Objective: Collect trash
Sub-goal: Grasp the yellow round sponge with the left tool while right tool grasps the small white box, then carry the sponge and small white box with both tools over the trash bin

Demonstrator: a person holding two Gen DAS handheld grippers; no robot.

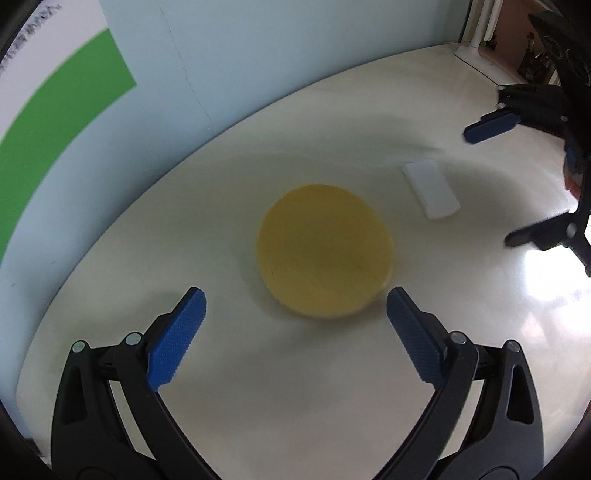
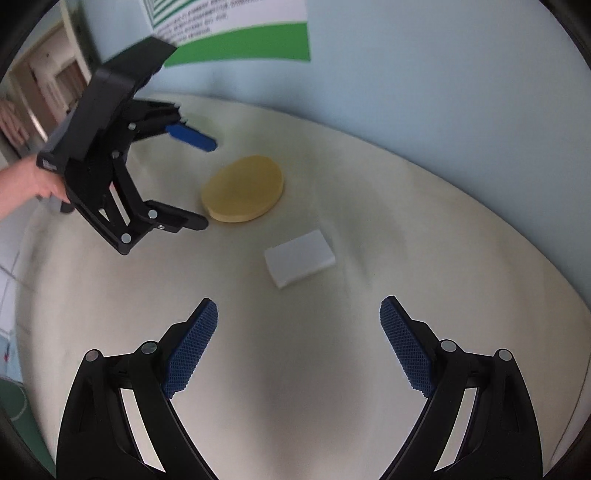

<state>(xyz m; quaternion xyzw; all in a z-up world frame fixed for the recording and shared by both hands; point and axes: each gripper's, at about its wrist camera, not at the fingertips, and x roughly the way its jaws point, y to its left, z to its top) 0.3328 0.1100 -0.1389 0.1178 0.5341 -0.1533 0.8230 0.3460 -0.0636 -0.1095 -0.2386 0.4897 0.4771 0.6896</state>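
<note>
From the left wrist view, the left tool [image 1: 295, 299] hangs over the cream surface [image 1: 295, 406] with its two blue-padded fingers [image 1: 175, 336] spread wide, released and gripping nothing. Just beyond the fingertips, slightly right of the gap's middle, lies a round yellow sponge [image 1: 325, 251], flat on the surface and a little blurred. Farther off and to the right rests a white rectangular block [image 1: 431, 189], apart from the sponge. At the far right edge the right tool [image 1: 491, 184] comes into frame, its fingers also parted, one blue pad high and one dark fingertip lower, with the white block lying near the gap between them but not touched. A pale blue wall [image 1: 258, 55] with a green and white poster [image 1: 55, 110] stands behind the surface.

From the right wrist view, the right tool [image 2: 299, 306] is likewise released, its blue pads [image 2: 192, 350] wide apart above bare surface [image 2: 295, 387]. The white block [image 2: 299, 257] lies just ahead of the fingertips, roughly centred between them. Beyond it, farther and to the left, sits the yellow sponge [image 2: 243, 188]. The left tool [image 2: 208, 181] reaches in from the left, held by a bare hand [image 2: 33, 184], with its jaws open; its lower fingertip sits right beside the near left rim of the sponge, though I cannot tell whether it touches. The poster [image 2: 236, 33] hangs on the wall [image 2: 443, 74] behind.
</note>
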